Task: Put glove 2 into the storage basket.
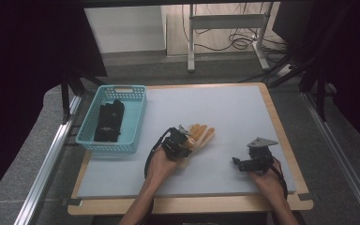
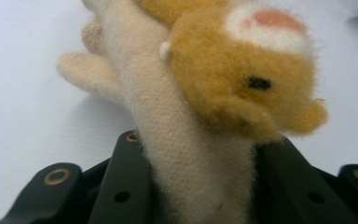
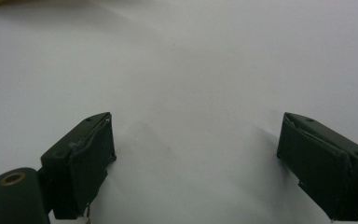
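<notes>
Left tool (image 1: 182, 140): pinching the cream cuff of the plush glove (image 2: 191, 154), jaws pressed against both sides.
Plush glove: lies near the counter's (image 1: 225, 108) middle, orange fingers pointing toward the far edge.
Right tool (image 3: 196, 163): spread, nothing between its jaws, near the right front corner.
Basket (image 1: 133, 117): far left corner, holding dark items.

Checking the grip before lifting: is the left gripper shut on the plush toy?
Yes, shut: the left gripper squeezes the plush toy between both fingers.
</notes>
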`<state>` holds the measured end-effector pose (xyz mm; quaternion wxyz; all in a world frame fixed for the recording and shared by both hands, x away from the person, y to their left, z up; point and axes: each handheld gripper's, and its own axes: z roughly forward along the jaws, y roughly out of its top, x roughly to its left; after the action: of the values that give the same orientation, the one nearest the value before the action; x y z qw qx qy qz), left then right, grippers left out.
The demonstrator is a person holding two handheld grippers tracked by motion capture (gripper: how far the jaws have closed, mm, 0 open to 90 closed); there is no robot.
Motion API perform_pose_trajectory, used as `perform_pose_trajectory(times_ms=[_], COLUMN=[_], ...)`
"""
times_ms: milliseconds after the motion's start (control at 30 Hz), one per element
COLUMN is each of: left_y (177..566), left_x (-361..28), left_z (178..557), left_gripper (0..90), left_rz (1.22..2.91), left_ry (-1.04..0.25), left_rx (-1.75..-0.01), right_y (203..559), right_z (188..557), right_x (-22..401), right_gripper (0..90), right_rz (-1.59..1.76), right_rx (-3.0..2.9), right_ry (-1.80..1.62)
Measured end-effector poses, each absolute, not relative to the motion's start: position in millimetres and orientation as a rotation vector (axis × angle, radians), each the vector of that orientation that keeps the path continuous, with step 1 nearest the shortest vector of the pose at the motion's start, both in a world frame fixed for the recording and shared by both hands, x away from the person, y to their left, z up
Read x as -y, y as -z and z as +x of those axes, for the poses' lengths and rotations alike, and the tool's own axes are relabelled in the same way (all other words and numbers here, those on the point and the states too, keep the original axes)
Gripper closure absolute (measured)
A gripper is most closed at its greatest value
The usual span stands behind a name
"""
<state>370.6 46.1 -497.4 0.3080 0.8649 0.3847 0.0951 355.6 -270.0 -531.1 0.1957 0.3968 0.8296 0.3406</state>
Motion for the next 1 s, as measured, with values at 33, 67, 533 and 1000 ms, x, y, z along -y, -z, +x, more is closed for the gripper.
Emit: perform_pose_trajectory(times_ms=[33,67,533,1000], left_y=[496,495,459,413], left_x=[-48,-49,-87,-161], left_z=[372,372,386,406], left_gripper=[70.6,71.1,72.8,72.6], left_rz=[2.284,2.277,2.223,2.149], left_ry=[-0.249,-0.249,-0.308,-0.441], left_rx=[-1.020,-1.025,-1.089,-1.267], right_y=[531,531,531,531], right_z=[356,356,355,356], right_x=[270,270,270,270], right_gripper=[10.6,10.6,10.6,10.6], right_rz=[1.112,1.112,1.115,1.112], right_rx=[-2.324,-2.324,-2.325,-2.325], right_ry=[-0.954,-0.954,-0.955,-0.955])
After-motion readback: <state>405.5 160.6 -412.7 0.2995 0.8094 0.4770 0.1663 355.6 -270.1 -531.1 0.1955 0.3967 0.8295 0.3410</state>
